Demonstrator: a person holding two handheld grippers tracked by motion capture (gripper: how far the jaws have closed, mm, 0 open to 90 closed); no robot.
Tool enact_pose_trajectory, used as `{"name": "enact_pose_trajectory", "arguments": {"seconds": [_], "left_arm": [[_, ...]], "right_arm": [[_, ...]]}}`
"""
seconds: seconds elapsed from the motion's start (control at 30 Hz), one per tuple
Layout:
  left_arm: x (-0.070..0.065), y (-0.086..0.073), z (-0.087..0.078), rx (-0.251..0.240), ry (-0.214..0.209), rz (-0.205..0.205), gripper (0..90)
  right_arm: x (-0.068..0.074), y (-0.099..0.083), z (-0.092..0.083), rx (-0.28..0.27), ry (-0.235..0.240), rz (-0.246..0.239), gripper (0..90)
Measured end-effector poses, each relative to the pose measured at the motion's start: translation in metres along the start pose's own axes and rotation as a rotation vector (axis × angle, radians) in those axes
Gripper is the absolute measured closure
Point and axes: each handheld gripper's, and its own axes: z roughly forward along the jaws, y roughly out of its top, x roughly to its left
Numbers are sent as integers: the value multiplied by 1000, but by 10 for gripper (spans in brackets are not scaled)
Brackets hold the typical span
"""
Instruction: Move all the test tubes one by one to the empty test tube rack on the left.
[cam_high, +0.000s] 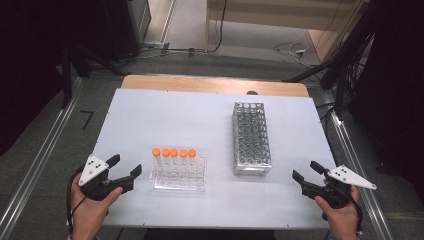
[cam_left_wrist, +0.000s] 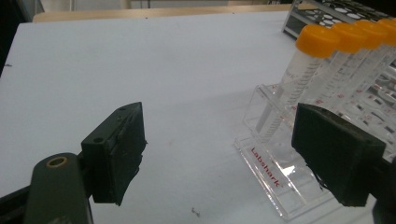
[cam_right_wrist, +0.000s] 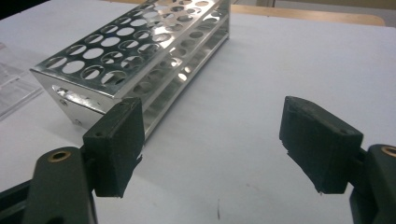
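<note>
From the high view, 5 tubes with orange caps stand in a row in a clear rack near the front edge of the worktop, left of the middle. A metal rack with many holes lies to the right, and I see no tube in it. The left tool and the right tool both sit open by the front corners, holding nothing.

In the left gripper view, the left tool is wide open, just beside the clear rack.

In the right gripper view, the right tool is wide open near the metal rack.

It looks like no tube is moved yet, so all 5 are left.
</note>
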Motion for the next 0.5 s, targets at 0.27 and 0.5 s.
{"name": "enact_pose_trajectory", "arguments": {"seconds": [0.27,0.5], "left_arm": [[4,-2,2,8,22,-12,176],[6,-3,1,8,46,-10,176]], "right_arm": [[-13,-7,-4,9,-48,26,208],[-25,-13,-8,18,-89,54,207]]}}
